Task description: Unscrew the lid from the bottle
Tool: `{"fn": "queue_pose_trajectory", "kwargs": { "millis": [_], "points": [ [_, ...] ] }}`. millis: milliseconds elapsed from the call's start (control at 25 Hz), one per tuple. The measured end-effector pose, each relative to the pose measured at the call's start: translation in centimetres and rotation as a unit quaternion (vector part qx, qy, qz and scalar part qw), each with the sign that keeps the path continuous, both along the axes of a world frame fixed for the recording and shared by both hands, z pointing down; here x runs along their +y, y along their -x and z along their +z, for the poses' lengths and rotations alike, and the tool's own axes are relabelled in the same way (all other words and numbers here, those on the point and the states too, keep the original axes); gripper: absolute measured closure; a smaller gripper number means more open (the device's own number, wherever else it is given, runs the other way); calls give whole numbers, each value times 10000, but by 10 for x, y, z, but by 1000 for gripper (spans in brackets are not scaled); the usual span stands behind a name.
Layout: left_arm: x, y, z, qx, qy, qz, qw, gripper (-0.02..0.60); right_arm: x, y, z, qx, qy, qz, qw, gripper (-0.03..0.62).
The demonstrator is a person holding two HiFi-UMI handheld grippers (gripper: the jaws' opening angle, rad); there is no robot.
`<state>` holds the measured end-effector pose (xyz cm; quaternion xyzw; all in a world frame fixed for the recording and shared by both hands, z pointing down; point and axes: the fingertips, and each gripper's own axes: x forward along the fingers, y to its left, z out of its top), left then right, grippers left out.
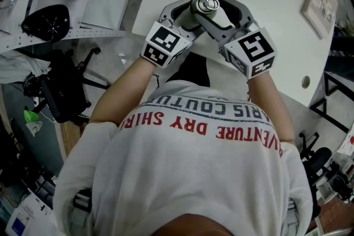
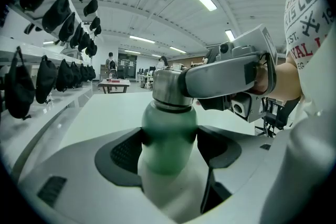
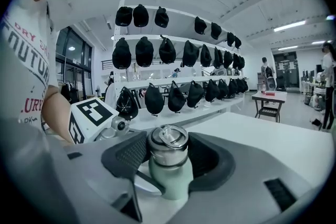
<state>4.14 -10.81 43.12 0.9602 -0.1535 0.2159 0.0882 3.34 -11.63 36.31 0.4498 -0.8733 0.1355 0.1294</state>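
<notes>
Bottle base hidden, lid seemingly in right tool

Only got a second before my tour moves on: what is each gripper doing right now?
Left gripper: closed on the bottle, around its green body.
Right gripper: closed on the lid.

Upright green bottle w/ steel lid on
</notes>
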Motion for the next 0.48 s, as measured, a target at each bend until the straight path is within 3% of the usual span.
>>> {"fn": "queue_pose_trajectory", "kwargs": {
  "millis": [480],
  "points": [
    [-1,2,1,28,17,-11,10000,236,0,1,4,105,43,-174,9998,355]
  ]
}}
